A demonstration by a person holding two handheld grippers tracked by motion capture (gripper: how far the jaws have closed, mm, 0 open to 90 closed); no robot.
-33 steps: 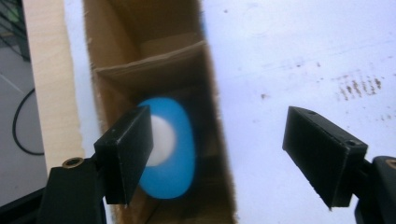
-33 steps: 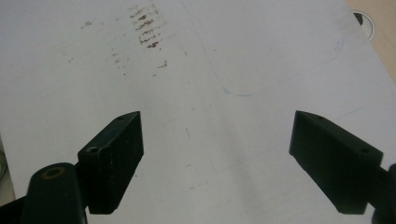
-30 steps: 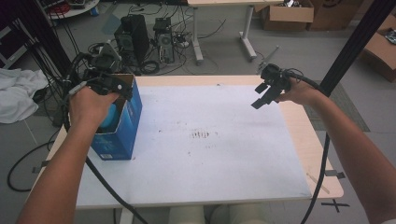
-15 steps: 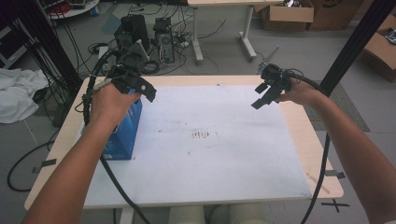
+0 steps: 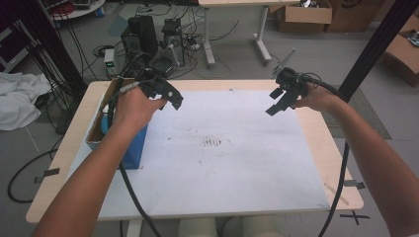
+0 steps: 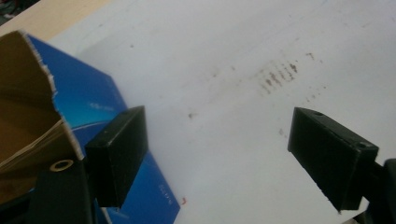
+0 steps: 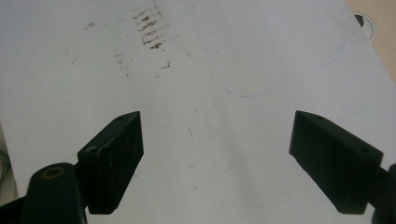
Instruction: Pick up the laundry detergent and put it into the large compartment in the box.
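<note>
Left gripper view: blue box [image 6: 100, 116] beside left finger (nothing between); both grippers' fingers wide.

Open blue cardboard box with brown inner walls [image 5: 131, 148], high view: right side and most of the opening hidden under the left hand [image 5: 132, 106] and forearm; contents impossible to tell beyond a pale blue patch. In the left gripper view, same box [image 6: 88, 100] cut off by the left and bottom edges, small print on its blue wall too blurred to read.

White sheet covering the tabletop [image 5: 237, 163]: cluster of brown marks [image 5: 212, 143] too small to identify.

Faint blue pen outline [image 7: 280, 79] on the sheet, right gripper view: running off the top edge, shape incomplete.

Round dark fitting in the wooden tabletop [image 7: 365, 24]: partly covered by the sheet's edge.
</note>
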